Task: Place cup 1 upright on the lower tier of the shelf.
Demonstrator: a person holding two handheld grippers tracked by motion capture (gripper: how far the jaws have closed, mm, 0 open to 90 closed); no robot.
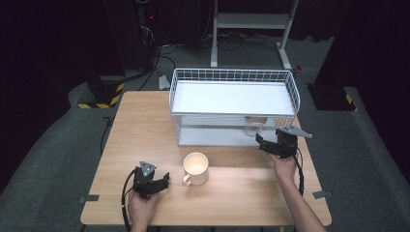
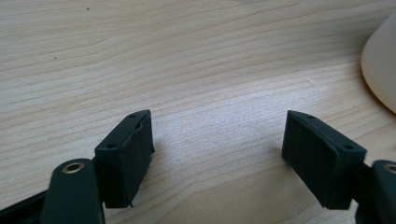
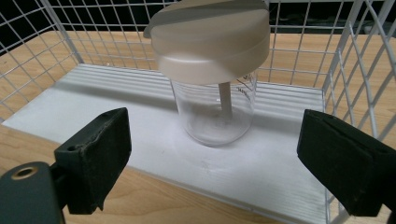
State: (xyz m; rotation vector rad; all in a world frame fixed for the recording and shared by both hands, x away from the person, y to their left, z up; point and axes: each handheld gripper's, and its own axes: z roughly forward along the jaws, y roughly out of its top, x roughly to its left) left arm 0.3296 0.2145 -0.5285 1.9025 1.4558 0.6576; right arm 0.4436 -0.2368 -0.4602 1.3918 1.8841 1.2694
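Observation:
A cream mug (image 1: 196, 167) stands on the wooden table (image 1: 145, 125), handle toward the front left. My left gripper (image 1: 162, 182) rests low on the table just left of the mug, open, with bare wood between its pads (image 2: 130, 158); the mug's side (image 2: 380, 70) shows at that view's right edge. A clear cup with a cream lid (image 3: 215, 70) stands upright on the lower shelf of the white wire rack (image 1: 232, 104), seen small from above (image 1: 254, 125). My right gripper (image 1: 263, 143) is open in front of that shelf, a little short of the cup; its pads (image 3: 100, 154) hold nothing.
The wire rack has a white upper shelf (image 1: 232, 96) and mesh walls (image 3: 355, 70) close on the right side of the cup. A white stand (image 1: 251, 29) and cables lie on the floor behind the table.

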